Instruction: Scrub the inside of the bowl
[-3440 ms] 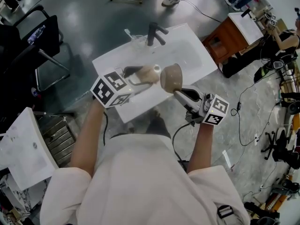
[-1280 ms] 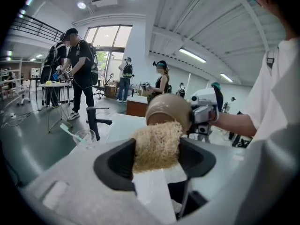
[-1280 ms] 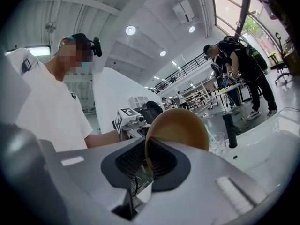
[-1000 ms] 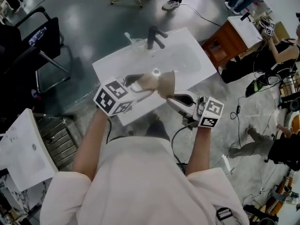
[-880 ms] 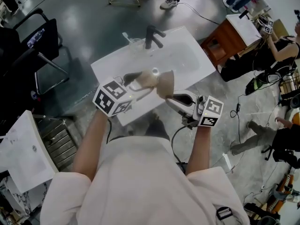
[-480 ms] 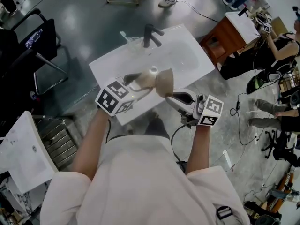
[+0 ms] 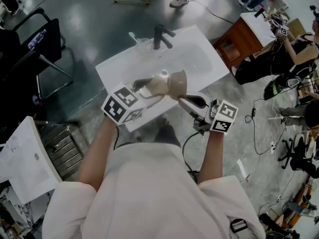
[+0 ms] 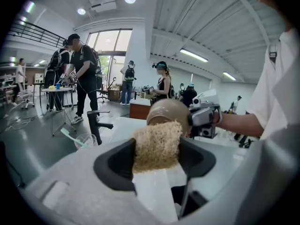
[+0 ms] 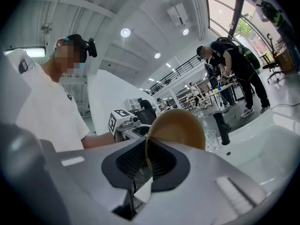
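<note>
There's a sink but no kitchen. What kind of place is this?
Probably a lab or workshop hall: the white sink stands free on a grey floor, cables trail nearby, other people work at tables.

In right tool (image 9: 149,159): tan glossy round bowl (image 9: 180,125), tipped on edge, rim pinched between jaws. In left tool (image 8: 157,150): beige coarse fibrous scrub pad (image 8: 157,139), clamped, touching bowl.

The bowl (image 7: 178,83) was a smooth tan-brown and the scrubbing pad (image 8: 157,144) a coarse straw beige. The left tool (image 8: 157,158) and right tool (image 9: 147,161) were pale grey with dark pads (image 8: 115,165), their cubes (image 7: 123,105) patterned in black-and-white squares. The counter (image 7: 199,59) was white, its tap (image 7: 160,35) black
</note>
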`<state>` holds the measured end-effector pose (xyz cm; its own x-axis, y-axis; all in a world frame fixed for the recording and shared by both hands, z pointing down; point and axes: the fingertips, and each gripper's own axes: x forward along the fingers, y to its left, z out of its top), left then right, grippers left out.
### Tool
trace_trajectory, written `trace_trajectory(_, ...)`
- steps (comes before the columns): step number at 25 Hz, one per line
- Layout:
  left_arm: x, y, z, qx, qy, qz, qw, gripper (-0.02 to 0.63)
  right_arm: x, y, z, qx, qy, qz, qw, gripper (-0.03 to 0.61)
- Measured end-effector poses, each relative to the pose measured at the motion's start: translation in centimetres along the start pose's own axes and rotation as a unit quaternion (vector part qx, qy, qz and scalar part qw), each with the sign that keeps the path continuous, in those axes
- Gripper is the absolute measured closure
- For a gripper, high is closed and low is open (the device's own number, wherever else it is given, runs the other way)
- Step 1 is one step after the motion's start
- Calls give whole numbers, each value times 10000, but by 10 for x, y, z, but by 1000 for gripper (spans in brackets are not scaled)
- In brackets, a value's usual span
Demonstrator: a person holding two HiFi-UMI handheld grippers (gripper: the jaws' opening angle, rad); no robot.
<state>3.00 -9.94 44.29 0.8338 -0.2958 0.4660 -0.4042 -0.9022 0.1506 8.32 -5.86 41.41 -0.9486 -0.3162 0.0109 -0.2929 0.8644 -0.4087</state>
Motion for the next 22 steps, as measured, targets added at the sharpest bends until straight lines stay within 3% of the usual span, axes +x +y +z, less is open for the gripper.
trace_trajectory(6, -2, 18, 6, -398, -351, 278, 9982, 347, 3, 11, -4, -77, 149, 262, 9995, 554)
trace_trajectory(11, 1, 21, -6, -389, -36, 373, 9985, 347, 7, 16, 5, -196, -58, 244, 9995, 555)
trace_trajectory(18, 0, 9, -8, -439, 39, 175, 9989, 347, 6, -6, 6, -133, -105, -384, 9991, 560)
trace_trajectory(22, -6, 13, -8, -235, 58, 415, 9988, 345, 11, -15, 5, -181, 26, -904, 9957, 560)
